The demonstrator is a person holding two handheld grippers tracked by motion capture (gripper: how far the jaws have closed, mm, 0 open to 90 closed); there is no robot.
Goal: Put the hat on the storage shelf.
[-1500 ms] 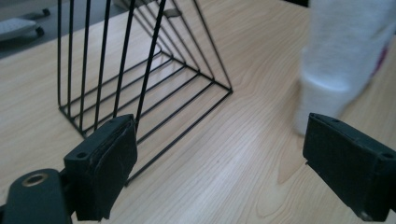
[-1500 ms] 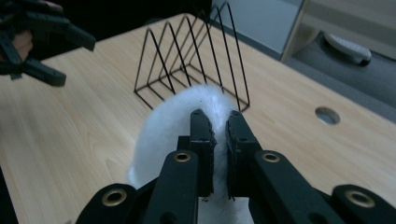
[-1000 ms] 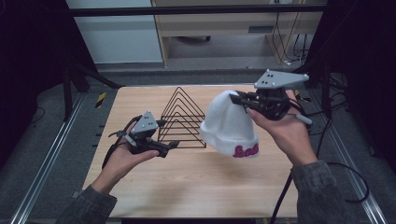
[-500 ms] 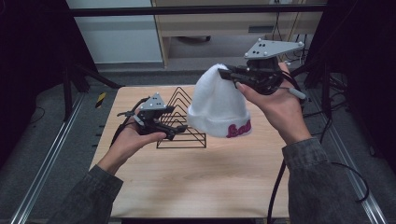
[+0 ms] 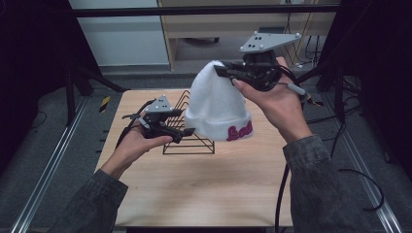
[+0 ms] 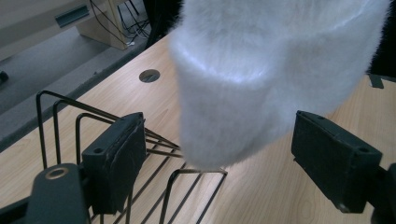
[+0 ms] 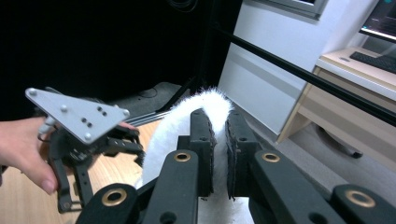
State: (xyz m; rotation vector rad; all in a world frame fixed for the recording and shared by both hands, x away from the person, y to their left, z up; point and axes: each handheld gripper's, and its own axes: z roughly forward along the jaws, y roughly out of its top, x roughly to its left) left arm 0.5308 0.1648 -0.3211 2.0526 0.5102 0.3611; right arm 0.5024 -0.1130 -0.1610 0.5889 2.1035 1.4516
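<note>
A white fuzzy beanie (image 5: pixel 216 109) with pink lettering hangs in the air over the wooden table (image 5: pixel 194 194). My right gripper (image 5: pixel 219 71) is shut on its crown, and the fabric is pinched between the pads (image 7: pixel 218 140). My left gripper (image 5: pixel 187 132) is open just below and left of the hat's rim. In the left gripper view the beanie (image 6: pixel 261 70) hangs between and above the spread jaws (image 6: pixel 226 158), not touching either pad. A black wire rack (image 5: pixel 194 145) with triangular hoops stands on the table under the hat and beside the left gripper.
The rack's hoops (image 6: pixel 60 116) sit right under my left jaw. A round cable hole (image 6: pixel 149 75) is in the tabletop. A pale cabinet and a desk with cables (image 5: pixel 296 58) stand beyond the table's far edge. Metal rails run along both sides.
My right gripper has raised the beanie higher and carried it left over the rack. My left gripper has moved up and right to the hat's rim.
</note>
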